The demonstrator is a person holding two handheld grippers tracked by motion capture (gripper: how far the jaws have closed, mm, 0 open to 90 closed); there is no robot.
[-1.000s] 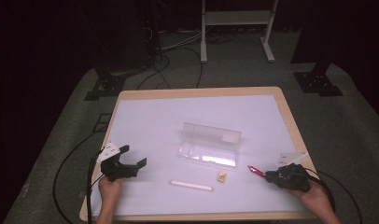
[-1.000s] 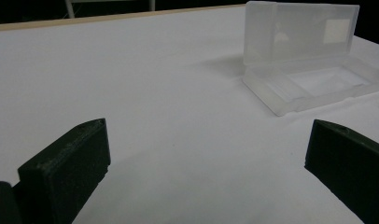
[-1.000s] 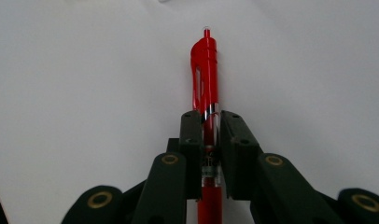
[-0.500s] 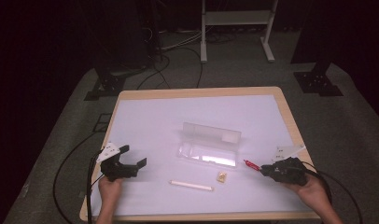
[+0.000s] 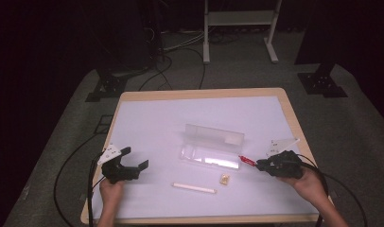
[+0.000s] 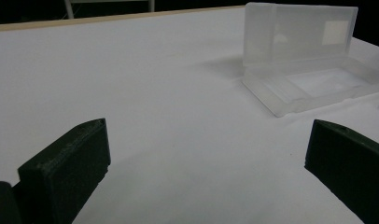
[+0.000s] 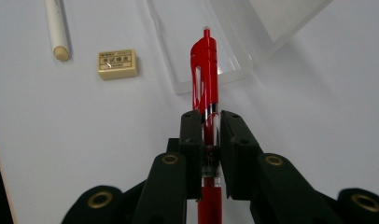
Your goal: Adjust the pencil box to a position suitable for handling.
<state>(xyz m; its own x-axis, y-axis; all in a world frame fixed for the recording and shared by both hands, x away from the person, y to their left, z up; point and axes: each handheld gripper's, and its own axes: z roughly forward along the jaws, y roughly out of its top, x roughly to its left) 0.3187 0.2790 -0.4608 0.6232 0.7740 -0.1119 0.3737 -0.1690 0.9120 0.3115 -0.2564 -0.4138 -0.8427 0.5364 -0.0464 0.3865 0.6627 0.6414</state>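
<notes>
On the white table (image 5: 157,123): small beige eraser (image 7: 117,64) with printed label, lying flat; just beside it, apart, a white pen (image 7: 56,29). Beyond the table, black cables (image 5: 180,45) on grey floor.

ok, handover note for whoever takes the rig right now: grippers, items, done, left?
Right gripper: shut on the red pen, its tip at the near right end of the open clear case.
Left gripper: open, nothing between its fingers, near the table's front left.
On the mat: white pen and eraser, both in front of the case.
Done: red pen picked up.
Left: probably lay it in the case tray, then the white pen and eraser, then close the lid.
</notes>
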